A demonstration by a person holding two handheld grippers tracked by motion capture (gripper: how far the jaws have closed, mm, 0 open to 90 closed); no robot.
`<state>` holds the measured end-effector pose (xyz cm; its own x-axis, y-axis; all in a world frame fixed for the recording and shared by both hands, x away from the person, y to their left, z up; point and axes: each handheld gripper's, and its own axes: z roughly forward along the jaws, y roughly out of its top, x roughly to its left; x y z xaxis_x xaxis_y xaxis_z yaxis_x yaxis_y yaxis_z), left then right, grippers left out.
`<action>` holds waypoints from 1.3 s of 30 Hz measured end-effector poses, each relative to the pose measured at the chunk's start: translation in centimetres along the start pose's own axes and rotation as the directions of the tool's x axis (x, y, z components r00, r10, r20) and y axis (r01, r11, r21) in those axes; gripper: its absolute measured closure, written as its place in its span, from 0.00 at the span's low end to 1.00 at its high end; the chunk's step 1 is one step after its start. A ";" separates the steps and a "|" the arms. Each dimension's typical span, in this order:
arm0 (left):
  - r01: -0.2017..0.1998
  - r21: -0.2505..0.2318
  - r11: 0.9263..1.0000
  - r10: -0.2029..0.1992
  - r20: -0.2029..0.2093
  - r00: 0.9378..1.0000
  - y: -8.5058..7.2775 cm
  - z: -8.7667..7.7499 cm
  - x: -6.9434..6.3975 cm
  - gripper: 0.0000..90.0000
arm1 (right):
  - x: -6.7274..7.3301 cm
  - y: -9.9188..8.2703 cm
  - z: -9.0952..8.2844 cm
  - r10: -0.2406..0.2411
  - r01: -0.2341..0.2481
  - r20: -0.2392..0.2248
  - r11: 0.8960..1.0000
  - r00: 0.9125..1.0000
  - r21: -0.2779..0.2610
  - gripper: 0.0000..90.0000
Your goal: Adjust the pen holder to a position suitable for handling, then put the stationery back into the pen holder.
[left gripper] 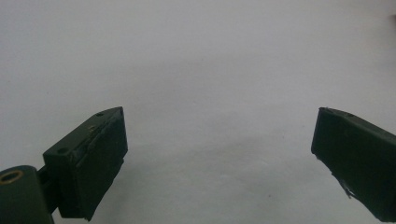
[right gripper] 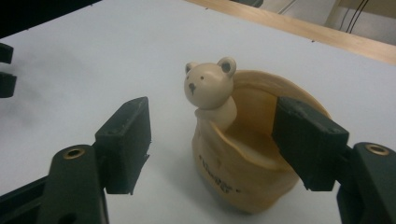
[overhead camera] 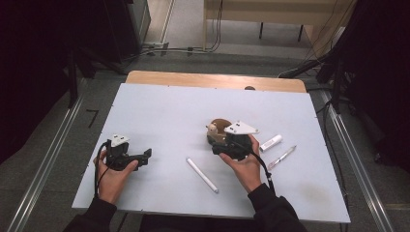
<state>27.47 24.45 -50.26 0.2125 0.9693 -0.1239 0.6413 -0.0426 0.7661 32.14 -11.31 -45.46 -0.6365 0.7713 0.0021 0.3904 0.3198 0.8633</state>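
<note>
On the white surface [overhead camera: 159,111], a bear-shaped holder [right gripper: 243,154] is straddled, not yet pinched, by the spread right hand-held gripper [right gripper: 212,142]; the left hand-held gripper [left gripper: 217,154] is held spread over nothing.

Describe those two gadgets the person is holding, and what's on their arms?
Each hand holds a black gripper: the left gripper and right gripper both end in two blocky black jaws with flat pads. A pale three-cornered plate tops the right one, a black cable trails from it, and brass-coloured rivets mark the jaw arms. The sleeves are dark.

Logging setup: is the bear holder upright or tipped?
Upright: the bear holder stands on its base on the table, mouth facing up.
</note>
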 end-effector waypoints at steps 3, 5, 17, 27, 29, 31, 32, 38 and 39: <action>-0.001 0.000 1.000 0.001 -0.002 1.000 0.0 0.0 0.0 0.04 | 0.3 -0.9 -1.1 0.006 -0.006 0.002 1.000 1.000 -0.011 0.25; -0.002 0.000 1.000 0.002 -0.002 1.000 0.0 -0.1 0.0 0.04 | 0.6 -1.5 -1.5 -0.002 0.002 0.007 1.000 1.000 -0.015 0.24; -0.006 0.000 1.000 0.006 0.001 1.000 0.0 0.0 -0.1 0.04 | 2.6 -4.1 -1.6 -0.004 0.007 -0.057 0.999 0.998 0.050 0.20; -0.005 -0.002 1.000 0.005 0.002 1.000 0.0 0.0 0.0 0.04 | 4.3 -4.9 -0.8 -0.028 0.034 -0.080 0.997 0.996 0.075 0.20; -0.006 0.000 1.000 0.006 0.003 1.000 0.0 -0.1 -0.1 0.04 | 4.5 -5.0 -0.7 -0.035 0.042 -0.086 0.996 0.996 0.080 0.20; -0.007 -0.001 1.000 0.007 0.003 1.000 0.0 0.0 -0.1 0.04 | 4.7 -5.1 -0.5 -0.041 0.048 -0.090 0.995 0.995 0.085 0.21; -0.007 -0.001 1.000 0.007 0.001 1.000 0.0 0.0 -0.1 0.04 | 4.8 -5.1 -0.4 -0.038 0.047 -0.093 0.995 0.995 0.091 0.21; -0.008 -0.001 1.000 0.008 0.002 1.000 0.0 0.0 -0.1 0.04 | 5.4 -5.4 0.2 -0.046 0.057 -0.108 0.993 0.993 0.106 0.22; -0.008 -0.001 1.000 0.008 0.002 1.000 0.0 0.0 -0.1 0.04 | 5.5 -5.4 0.3 -0.051 0.063 -0.110 0.992 0.993 0.107 0.22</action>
<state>27.48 24.39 -50.24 0.2189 0.9685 -0.1188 0.6389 -0.0502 0.7676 26.71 -8.64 -50.25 -0.7247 0.6889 0.0137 0.4190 0.4248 0.8025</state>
